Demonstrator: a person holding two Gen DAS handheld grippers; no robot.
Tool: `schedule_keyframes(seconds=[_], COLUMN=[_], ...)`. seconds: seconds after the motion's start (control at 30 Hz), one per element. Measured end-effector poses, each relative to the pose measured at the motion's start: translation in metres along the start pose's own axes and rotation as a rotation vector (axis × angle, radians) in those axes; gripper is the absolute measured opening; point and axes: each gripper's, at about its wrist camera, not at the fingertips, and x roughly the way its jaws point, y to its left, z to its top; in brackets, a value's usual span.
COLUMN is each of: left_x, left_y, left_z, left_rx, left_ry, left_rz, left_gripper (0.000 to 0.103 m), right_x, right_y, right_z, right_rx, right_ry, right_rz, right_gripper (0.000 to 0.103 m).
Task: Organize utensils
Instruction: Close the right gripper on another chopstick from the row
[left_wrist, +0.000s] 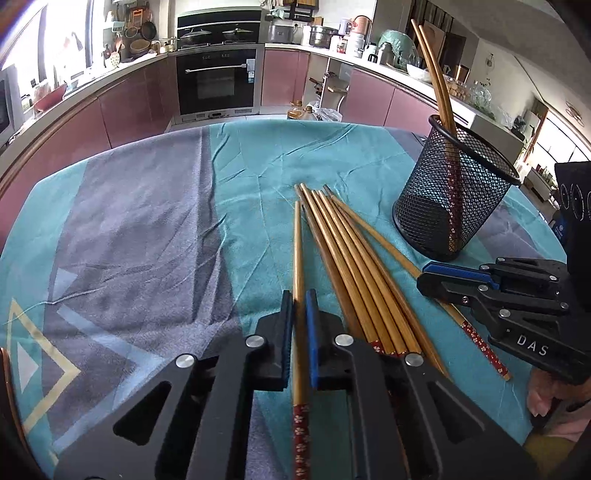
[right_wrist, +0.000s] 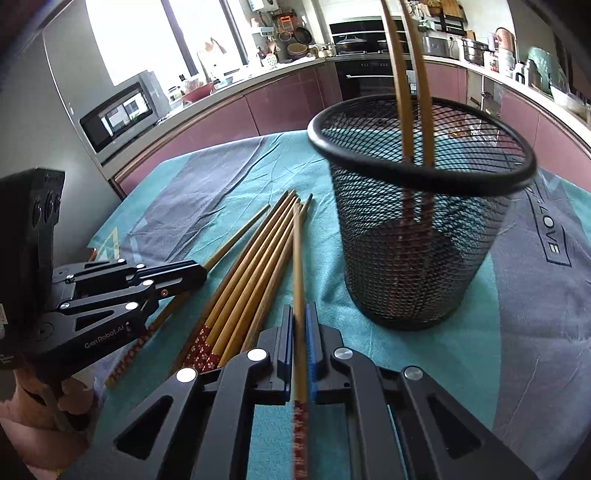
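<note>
Kitchen cabinets and an oven (left_wrist: 216, 79) curve behind your table (left_wrist: 147, 229), which is draped in a teal and grey cloth. Your left tool (left_wrist: 300, 306) is pressed together on a single chopstick (left_wrist: 298, 266) that lies just left of the pile of chopsticks (left_wrist: 354, 266); its red patterned end runs back between the fingers. Your right tool (right_wrist: 300, 321) is likewise pinching one chopstick (right_wrist: 298, 266), the rightmost of the spread, with its tip pointing away across the cloth. The loose pile fans out flat on the table between your two tools. A black mesh cup (right_wrist: 413, 236) stands upright just right of the pile, near your right tool, with two chopsticks (right_wrist: 406, 74) already leaning inside it, red ends down. A bare hand (right_wrist: 70, 398) grips the left tool's handle.
</note>
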Motion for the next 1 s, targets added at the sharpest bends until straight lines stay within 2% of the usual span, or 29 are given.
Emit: schedule_keyframes(seconds=[0.13, 0.3, 0.67, 0.83, 0.9, 1.0], left_x=[-0.011, -0.012, 0.005, 0.01, 0.01, 0.007], left_y=[-0.002, -0.009, -0.009, -0.008, -0.007, -0.006], left_z=[-0.005, -0.011, -0.008, -0.002, -0.002, -0.002], left_rx=[0.018, 0.065, 0.098, 0.092, 0.088, 0.069], left_ry=[-0.018, 0.001, 0.048, 0.051, 0.049, 0.045], left_rz=[-0.033, -0.048, -0.058, -0.073, -0.058, -0.063], left_gripper=[0.008, 0.008, 0.011, 0.013, 0.008, 0.007], right_x=[-0.009, -0.007, 0.008, 0.011, 0.01, 0.002], right_y=[0.003, 0.011, 0.017, 0.016, 0.016, 0.016], right_z=[-0.001, -0.001, 0.001, 0.002, 0.001, 0.002], right_rx=[-0.028, -0.076, -0.102, -0.095, -0.101, -0.106], right_ry=[-0.019, 0.013, 0.064, 0.06, 0.054, 0.031], right_rz=[0.037, 0.063, 0.049, 0.055, 0.053, 0.062], right_gripper=[0.006, 0.006, 0.006, 0.006, 0.006, 0.006])
